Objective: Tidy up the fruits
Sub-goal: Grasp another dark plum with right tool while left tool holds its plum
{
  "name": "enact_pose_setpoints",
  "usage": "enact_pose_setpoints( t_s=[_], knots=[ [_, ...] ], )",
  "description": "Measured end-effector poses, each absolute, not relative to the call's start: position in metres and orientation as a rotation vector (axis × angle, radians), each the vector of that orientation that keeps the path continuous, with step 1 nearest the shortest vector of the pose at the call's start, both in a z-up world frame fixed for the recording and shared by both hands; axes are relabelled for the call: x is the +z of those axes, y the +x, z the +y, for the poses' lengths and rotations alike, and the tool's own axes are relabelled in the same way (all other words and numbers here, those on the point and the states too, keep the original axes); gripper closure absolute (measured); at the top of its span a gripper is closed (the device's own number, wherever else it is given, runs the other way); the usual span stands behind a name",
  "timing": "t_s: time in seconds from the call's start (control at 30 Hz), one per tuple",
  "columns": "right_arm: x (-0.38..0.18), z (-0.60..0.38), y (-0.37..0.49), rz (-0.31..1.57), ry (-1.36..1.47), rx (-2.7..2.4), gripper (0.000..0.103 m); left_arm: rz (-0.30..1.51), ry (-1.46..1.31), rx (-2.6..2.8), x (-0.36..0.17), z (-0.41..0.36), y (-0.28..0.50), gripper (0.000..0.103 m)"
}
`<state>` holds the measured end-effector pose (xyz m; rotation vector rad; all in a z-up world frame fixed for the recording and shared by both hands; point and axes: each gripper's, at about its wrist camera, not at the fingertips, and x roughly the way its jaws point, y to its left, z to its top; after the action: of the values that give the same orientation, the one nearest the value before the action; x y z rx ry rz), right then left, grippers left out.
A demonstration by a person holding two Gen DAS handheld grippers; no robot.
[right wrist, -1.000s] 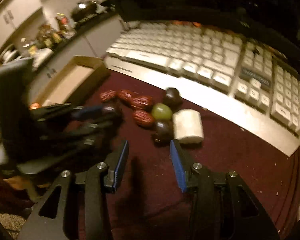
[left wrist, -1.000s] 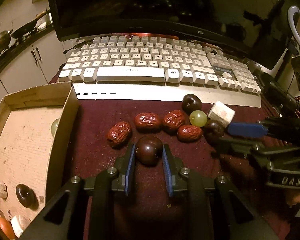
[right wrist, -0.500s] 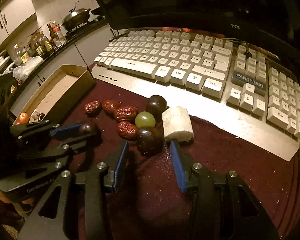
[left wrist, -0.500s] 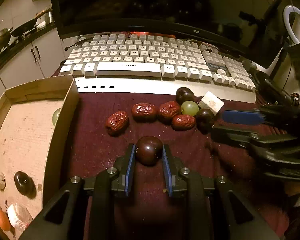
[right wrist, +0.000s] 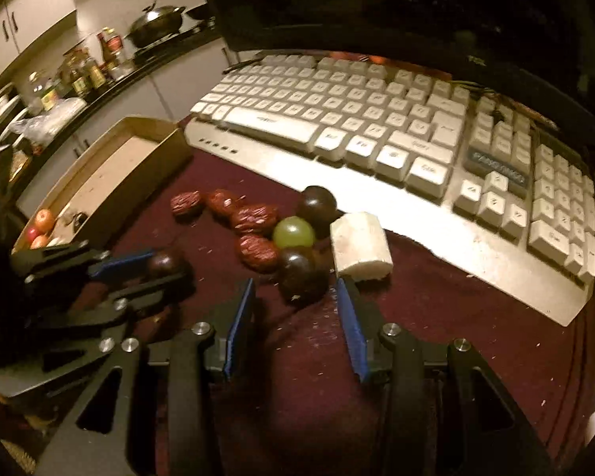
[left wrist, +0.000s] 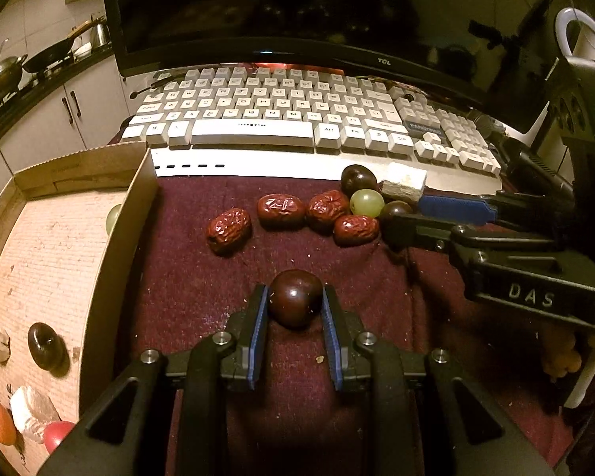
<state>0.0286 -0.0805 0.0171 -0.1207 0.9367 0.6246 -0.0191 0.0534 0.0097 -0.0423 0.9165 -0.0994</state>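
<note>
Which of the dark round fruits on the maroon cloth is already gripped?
The lone dark fruit nearest the camera, clamped by the left hand-held gripper; the other two sit free beside the green grape.

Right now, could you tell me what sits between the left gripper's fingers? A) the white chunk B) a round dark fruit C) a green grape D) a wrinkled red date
B: in the left wrist view the left gripper has its blue pads closed against a round dark fruit, while the green grape, the red dates and the white chunk lie apart nearer the keyboard.
</note>
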Motion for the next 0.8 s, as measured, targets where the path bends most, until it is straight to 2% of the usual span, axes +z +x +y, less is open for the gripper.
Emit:
enact_pose_setpoints(
  t_s=[0.3,0.4,0.47,0.8],
  knots=[
    [0.013,-0.075,0.034,0.935,-0.111,0.64,0.059,0.917,-0.058,-0.104,0.01,0.055,-0.021,0.078],
    [0.012,-0.075,0.033,0.925,-0.118,0.633,0.075,0.917,-0.061,-0.104,0.01,0.056,-0.022,0.078],
    [0.011,-0.075,0.032,0.919,-0.124,0.635,0.077,0.915,-0.068,-0.106,0.011,0.057,-0.023,0.078],
    [0.019,-0.09,0.027,1.0,-0.063,0.632,0.078,0.873,-0.086,-0.161,0.029,0.06,-0.044,0.078]
  ],
)
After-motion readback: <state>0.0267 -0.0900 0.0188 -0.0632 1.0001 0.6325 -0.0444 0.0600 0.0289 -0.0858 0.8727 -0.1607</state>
